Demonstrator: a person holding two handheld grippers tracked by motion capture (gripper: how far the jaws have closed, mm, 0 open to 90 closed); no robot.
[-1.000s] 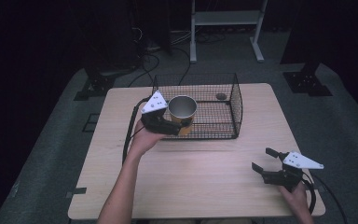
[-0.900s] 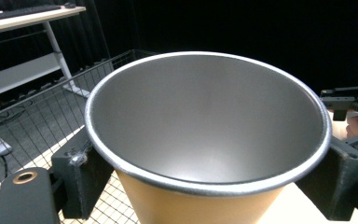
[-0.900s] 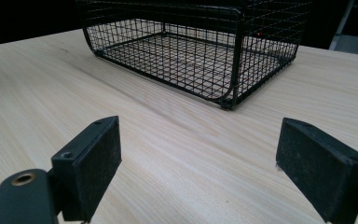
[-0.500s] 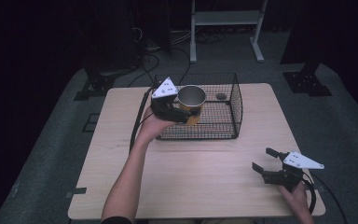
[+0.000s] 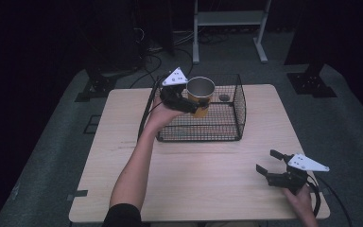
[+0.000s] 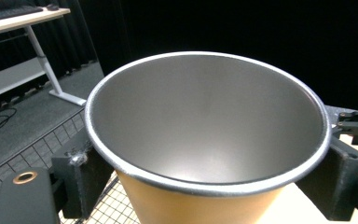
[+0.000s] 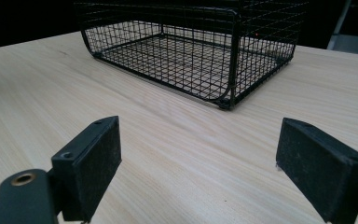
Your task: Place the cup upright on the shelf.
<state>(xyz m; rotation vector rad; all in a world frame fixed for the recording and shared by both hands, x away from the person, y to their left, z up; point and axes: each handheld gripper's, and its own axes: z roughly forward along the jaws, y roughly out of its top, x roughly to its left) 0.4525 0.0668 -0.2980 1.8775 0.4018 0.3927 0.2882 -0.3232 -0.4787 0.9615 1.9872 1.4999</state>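
Left gripper is clamped on the upright orange metal cup, held above the wire basket's near-left part, mouth up.

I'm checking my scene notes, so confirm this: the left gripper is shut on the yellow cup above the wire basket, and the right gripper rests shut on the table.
One detail is wrong. The right gripper is open, not shut: the right gripper view shows its fingers standing wide apart over bare table. The rest holds: the left gripper is shut on the yellow cup above the wire basket.
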